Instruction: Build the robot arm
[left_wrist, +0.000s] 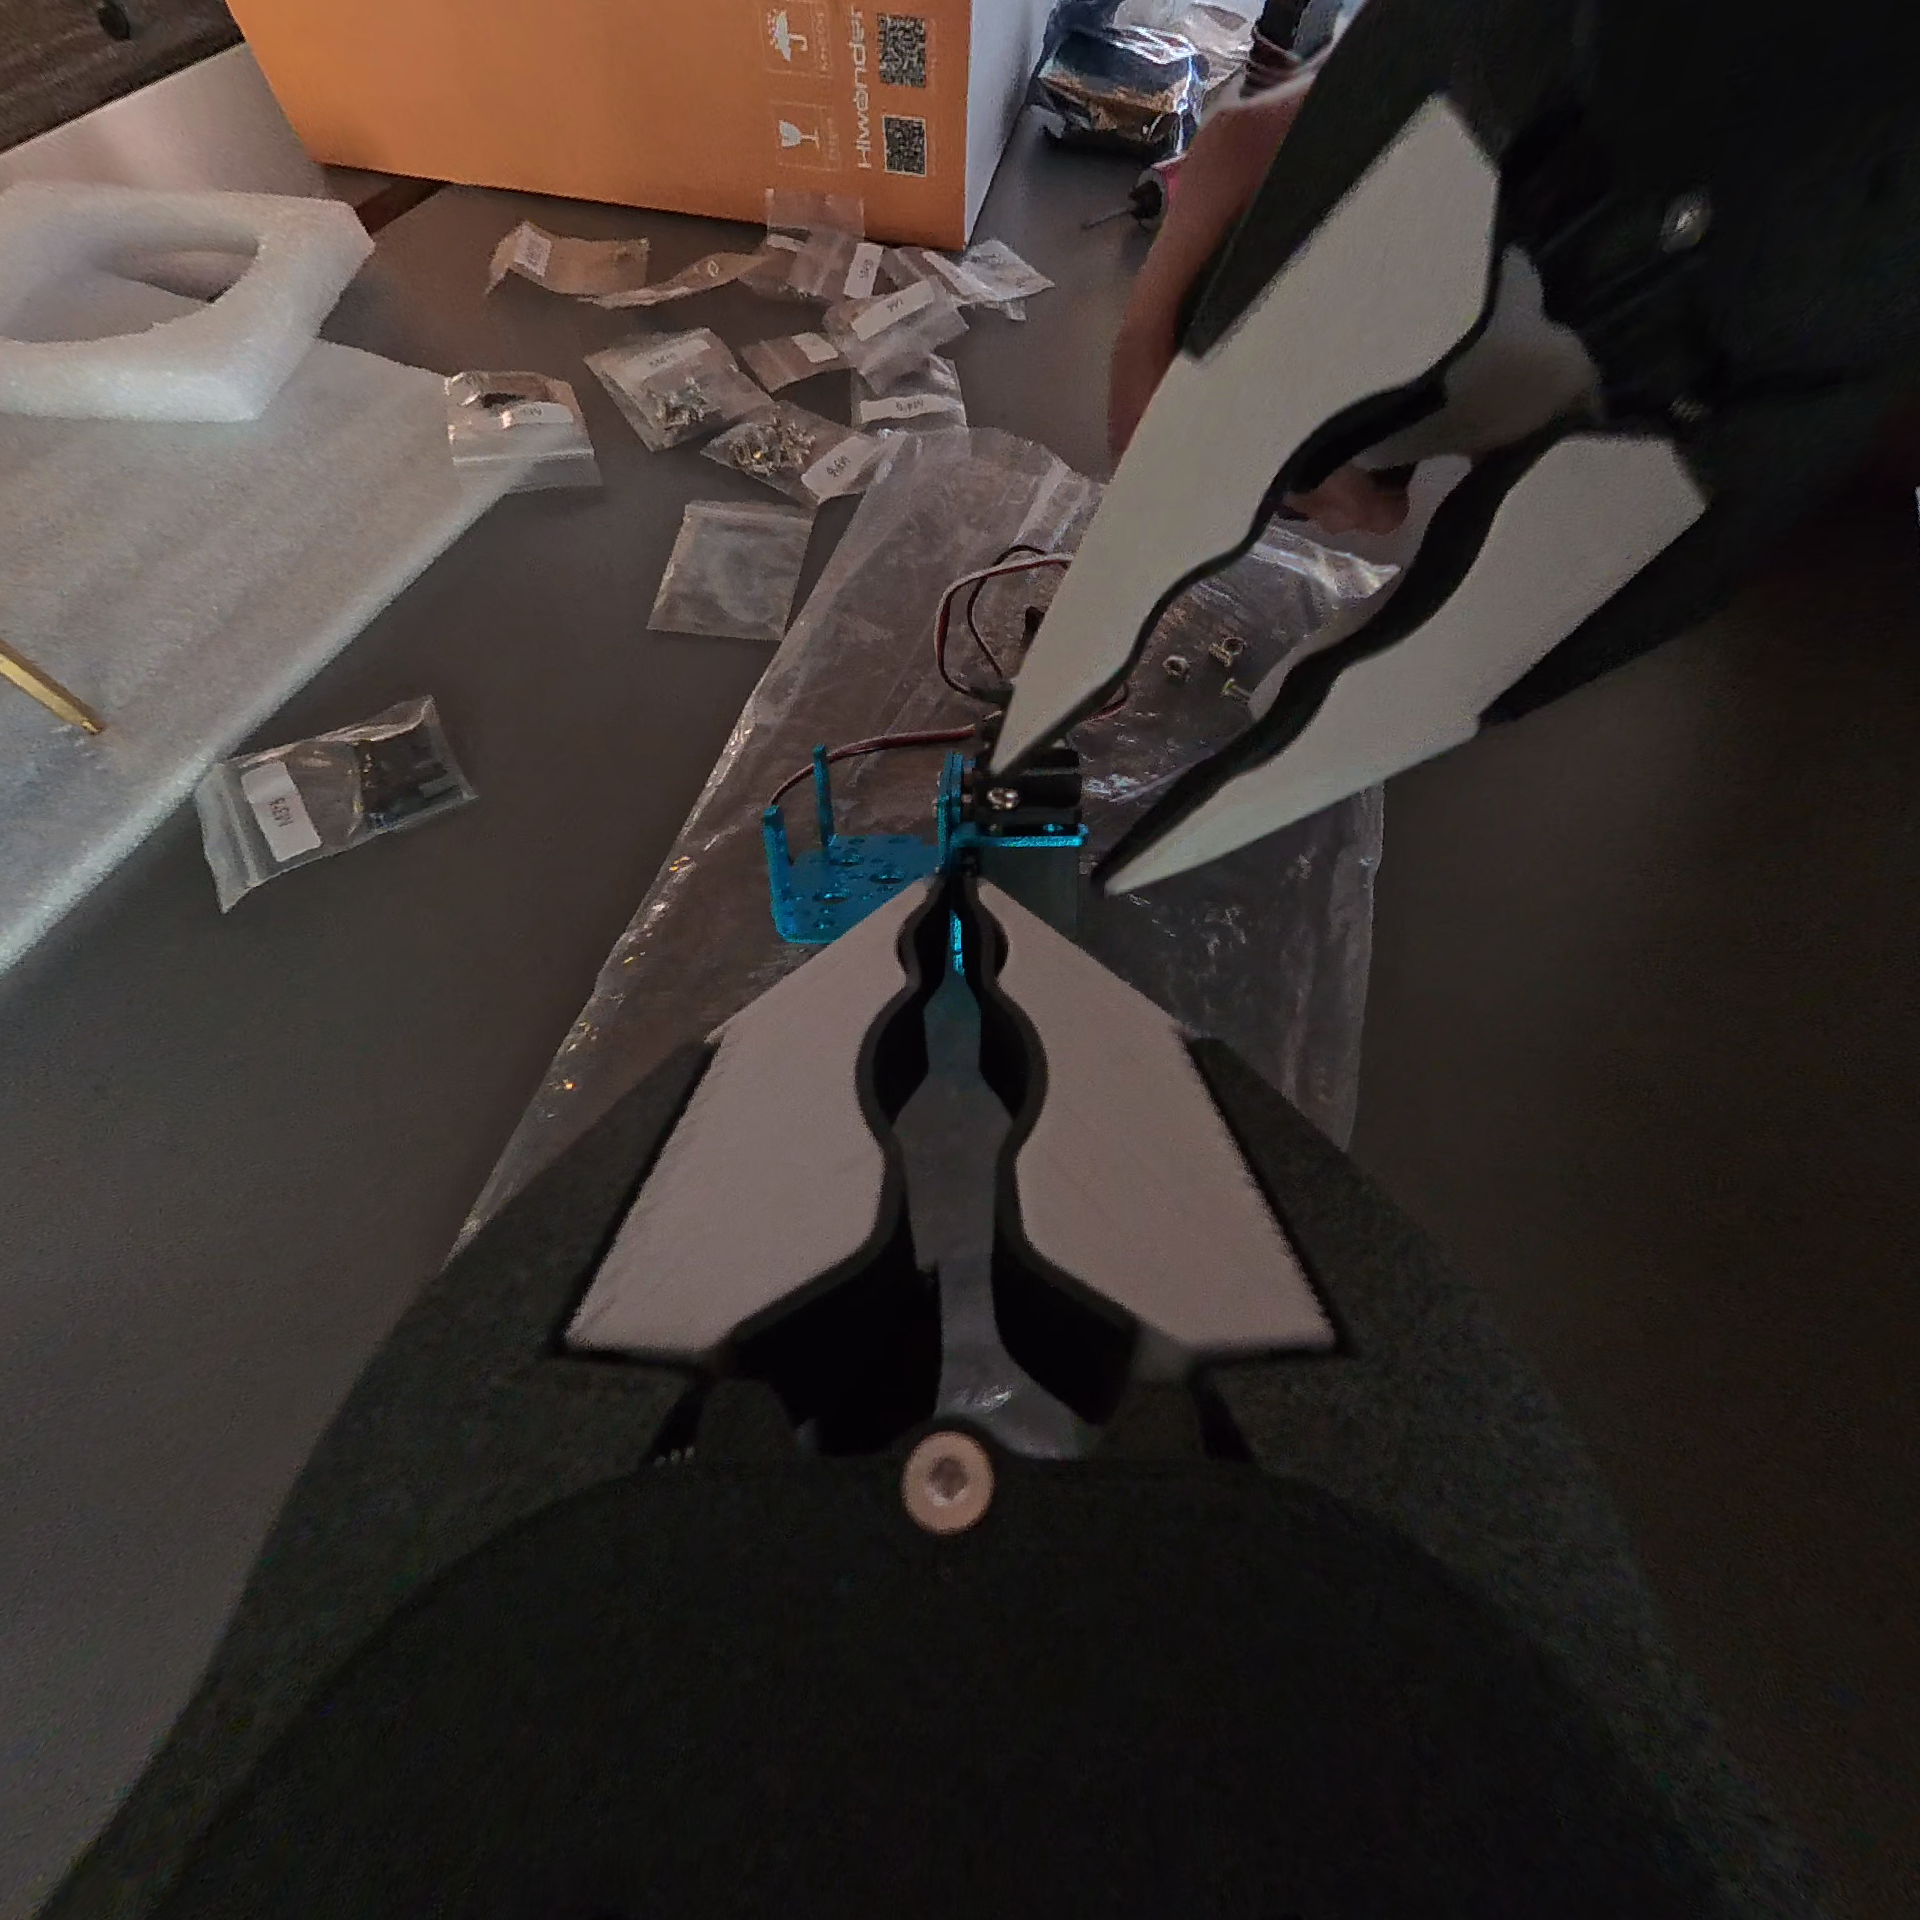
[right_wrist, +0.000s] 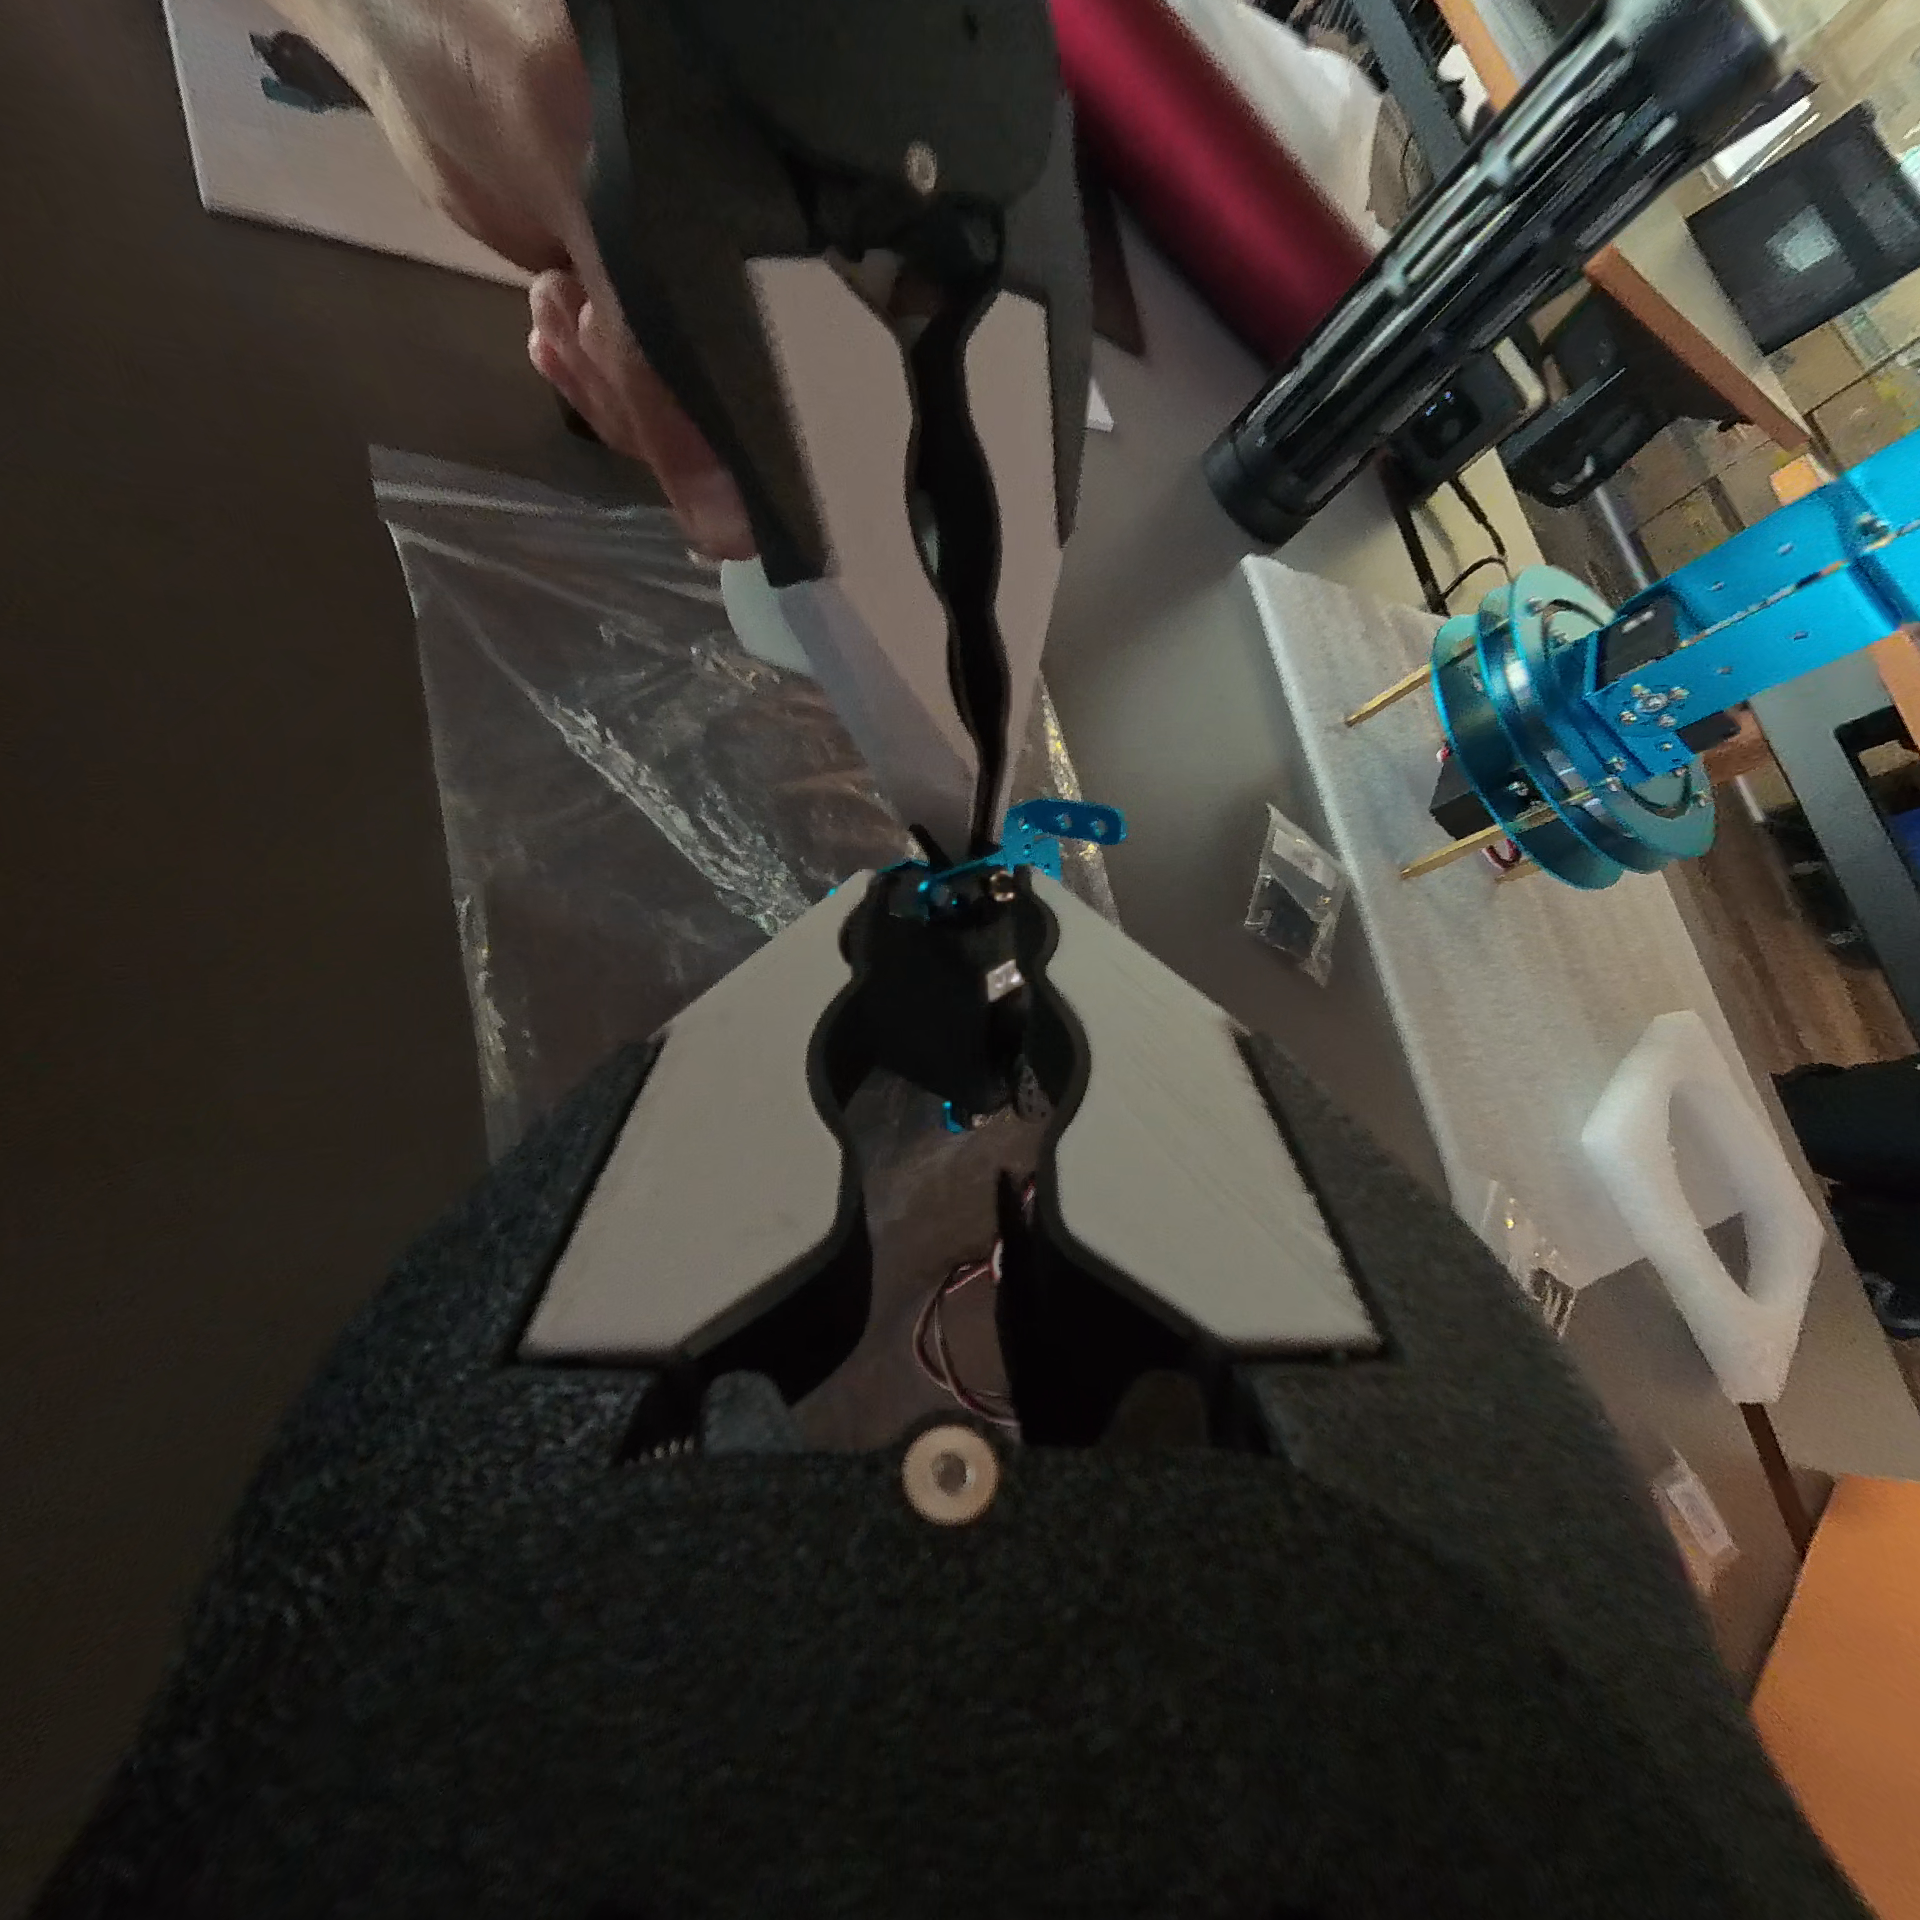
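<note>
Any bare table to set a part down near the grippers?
Yes: dark table right of the clear bag, and the strip between bag and white foam sheet. Crowded: small packets below the orange box, and the bag itself, where both grippers meet the blue bracket.

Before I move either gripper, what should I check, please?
1. Left gripper shut on the perforated blue metal bracket: ok.
2. Right gripper has fingers on both sides of the black box-shaped servo motor: ok.
3. Right gripper's hold is firm: cannot tell.
4. Red and black wires clear of the fingers: cannot tell.
5. Small loose metal screws on the clear plastic bag, away from both grippers' fingertips: ok.
</note>
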